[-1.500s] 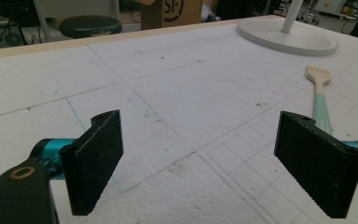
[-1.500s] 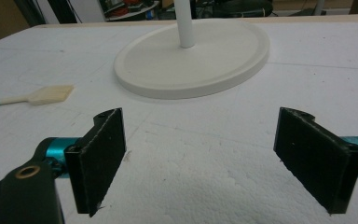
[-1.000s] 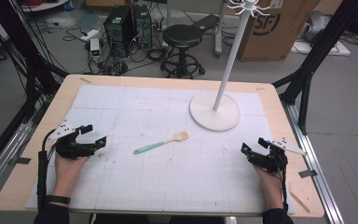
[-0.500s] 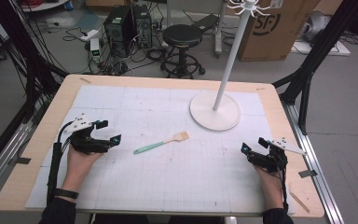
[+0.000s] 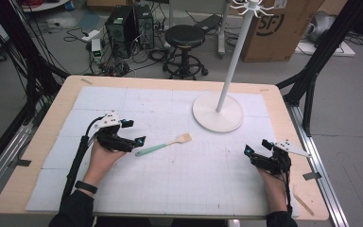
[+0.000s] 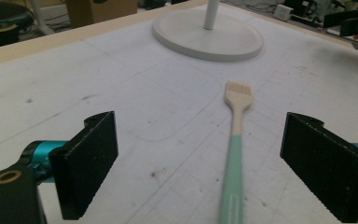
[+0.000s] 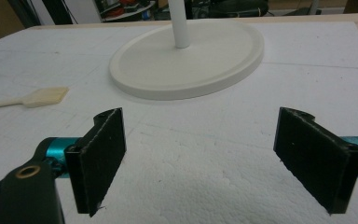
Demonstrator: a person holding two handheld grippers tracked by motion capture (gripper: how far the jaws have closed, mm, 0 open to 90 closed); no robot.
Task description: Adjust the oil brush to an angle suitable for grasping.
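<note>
Altogether one brush (image 5: 164, 145), one white stand (image 5: 218, 111), two tools, left tool (image 5: 133, 133) and right tool (image 5: 256, 147), both spread wide, empty.

Soft, even light is coming from above, and the white table cover (image 5: 179, 179) is looking bright without strong glare. Shadows are staying faint. The high view is looking a little soft and grainy. In the left gripper view, the brush (image 6: 235, 140) is blurring near the bottom edge.
</note>
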